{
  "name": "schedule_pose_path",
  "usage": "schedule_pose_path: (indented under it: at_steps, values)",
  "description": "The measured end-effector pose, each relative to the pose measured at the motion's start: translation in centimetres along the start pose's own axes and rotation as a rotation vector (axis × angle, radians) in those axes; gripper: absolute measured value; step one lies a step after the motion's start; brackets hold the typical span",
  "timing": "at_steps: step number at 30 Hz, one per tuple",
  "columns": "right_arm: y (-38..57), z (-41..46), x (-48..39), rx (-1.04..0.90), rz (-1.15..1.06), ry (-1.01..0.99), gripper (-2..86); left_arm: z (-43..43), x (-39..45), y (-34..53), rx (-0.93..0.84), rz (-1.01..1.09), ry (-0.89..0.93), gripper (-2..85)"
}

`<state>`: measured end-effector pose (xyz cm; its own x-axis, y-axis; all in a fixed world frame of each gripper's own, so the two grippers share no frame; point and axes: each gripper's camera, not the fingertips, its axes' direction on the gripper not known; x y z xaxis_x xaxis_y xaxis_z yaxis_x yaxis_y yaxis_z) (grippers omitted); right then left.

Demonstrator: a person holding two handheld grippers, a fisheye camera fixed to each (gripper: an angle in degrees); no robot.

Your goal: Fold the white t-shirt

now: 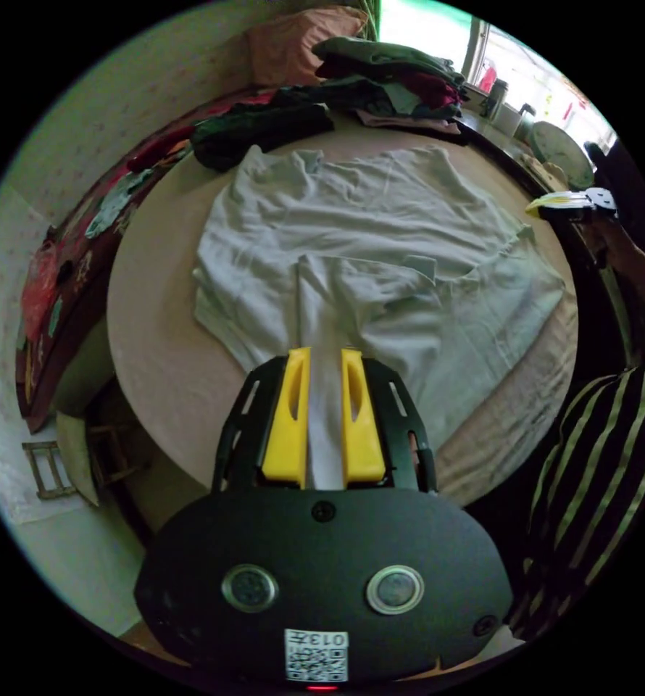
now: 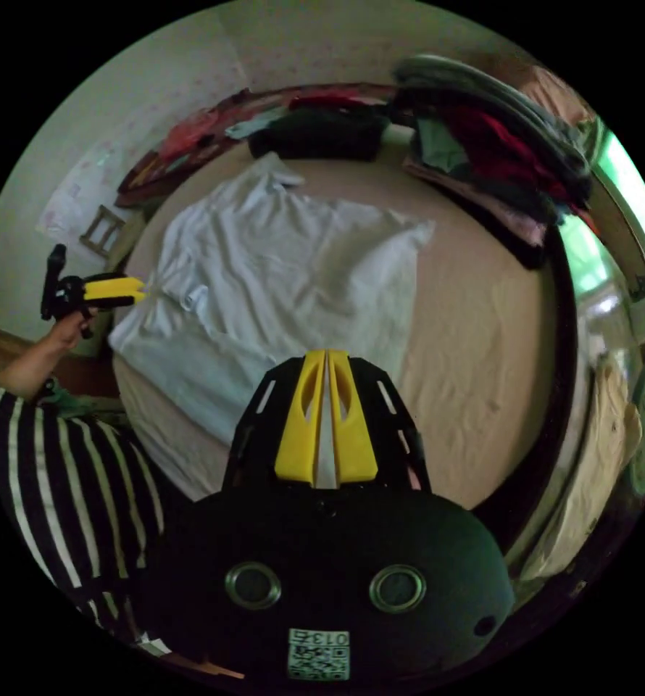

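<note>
White cotton t-shirt [image 1: 366,239], spread crumpled on a round beige-covered table [image 1: 156,348]. Left gripper [image 1: 325,355], yellow jaws clamped on a raised strip of the shirt's near edge; right gripper [image 2: 325,357], jaws nearly together, pinching the shirt's hem. Piled dark clothes [image 1: 388,76] at the table's far rim.

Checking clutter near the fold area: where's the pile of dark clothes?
In the left gripper view the pile of dark clothes sits at the bed's far edge, beyond the white t-shirt, near the window.
</note>
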<state>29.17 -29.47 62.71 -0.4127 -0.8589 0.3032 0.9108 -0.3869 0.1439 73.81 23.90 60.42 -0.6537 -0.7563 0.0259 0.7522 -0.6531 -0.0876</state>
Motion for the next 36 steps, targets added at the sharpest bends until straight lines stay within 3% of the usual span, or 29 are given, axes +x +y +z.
schedule_pose_path:
  at_steps: [5, 9, 13, 19, 22, 26, 31, 36]
  values:
    - [-7.3, 1.5, -8.4, -0.031, -0.264, -0.225, 1.3, -0.2, 1.1, 3.3, -0.006, -0.06, 0.035, 7.0]
    - [-11.1, 5.1, -15.6, -0.196, -0.534, -0.297, 0.4, 1.7, 2.2, 4.4, -0.064, -0.041, 0.013, 6.3]
    - [-13.3, 8.0, -16.2, -0.297, -0.574, -0.161, 0.1, 2.9, 1.0, 5.5, -0.047, -0.091, 0.054, 5.2]
    - [-19.2, 2.8, -11.5, -0.079, -0.282, -0.101, 1.1, 2.7, 0.2, 7.0, -0.021, -0.164, 0.049, 4.9]
    - [-21.0, 2.2, -14.1, -0.073, -0.398, -0.144, 4.2, 1.7, 0.6, 6.9, 0.056, -0.166, 0.009, 5.8]
    - [-23.7, 4.2, -18.9, -0.141, -0.539, -0.155, 7.6, 3.4, 0.8, 5.8, -0.006, -0.141, -0.023, 6.7]
    - [-25.5, 6.6, -22.0, -0.256, -0.604, -0.149, 5.6, 5.3, 0.7, 4.8, -0.052, -0.153, -0.04, 7.2]
    - [-25.7, 2.7, -24.2, -0.175, -0.708, -0.128, 1.8, 5.8, 0.9, 4.9, -0.059, -0.157, -0.036, 7.1]
